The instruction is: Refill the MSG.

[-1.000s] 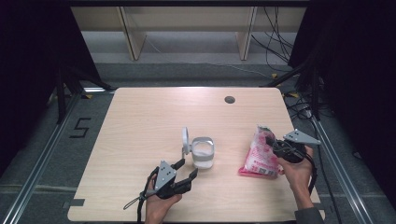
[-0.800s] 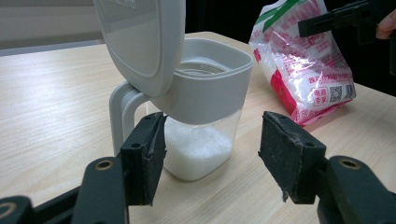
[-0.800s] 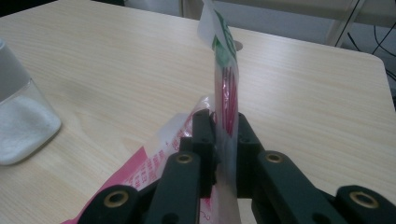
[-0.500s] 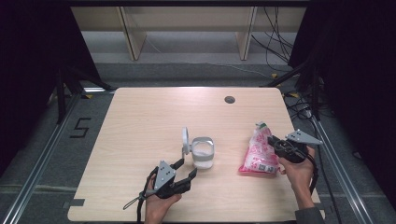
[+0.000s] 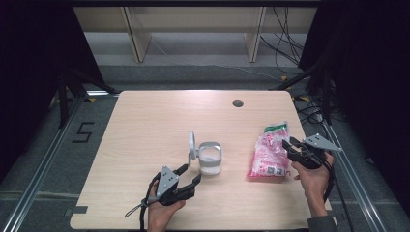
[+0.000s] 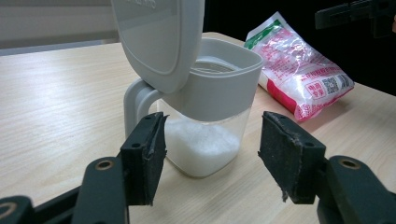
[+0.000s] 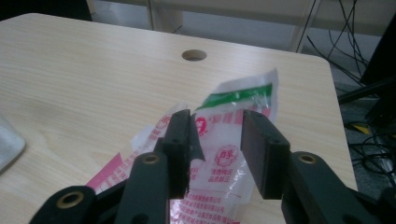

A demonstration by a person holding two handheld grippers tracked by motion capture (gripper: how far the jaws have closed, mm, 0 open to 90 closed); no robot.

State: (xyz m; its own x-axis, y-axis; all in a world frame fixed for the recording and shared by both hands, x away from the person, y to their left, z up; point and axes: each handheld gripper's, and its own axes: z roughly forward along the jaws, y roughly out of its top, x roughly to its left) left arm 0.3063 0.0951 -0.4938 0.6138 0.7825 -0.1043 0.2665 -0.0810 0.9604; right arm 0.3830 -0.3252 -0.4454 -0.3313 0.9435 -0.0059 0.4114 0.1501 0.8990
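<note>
The pink bag [image 5: 269, 152] lay flat near the right edge of the desk [image 5: 145, 130], its long axis running from the lower right of the high view up toward the green-banded top end, which pointed at the round hole [image 5: 237, 103] in the desktop. The right tool [image 5: 291, 147] sat at the bag's right flank, jaws spread and level with the bag's middle; in the right gripper view the bag [image 7: 224, 140] lay just beyond and under the open jaws, not yet pinched. That hand was plainly the nearer one for lifting it. The jar [image 5: 210, 158], partly filled with white grains, stood at mid-desk with its hinged lid [image 5: 192, 143] flipped up on its left side. The left tool [image 5: 189, 175] waited just below and left of the jar, jaws also apart, and in the left gripper view the jar [image 6: 205, 121] stood straight ahead between the two pads. The bag carried red print, a round seal and a square code patch, but the characters were too small to read.
</note>
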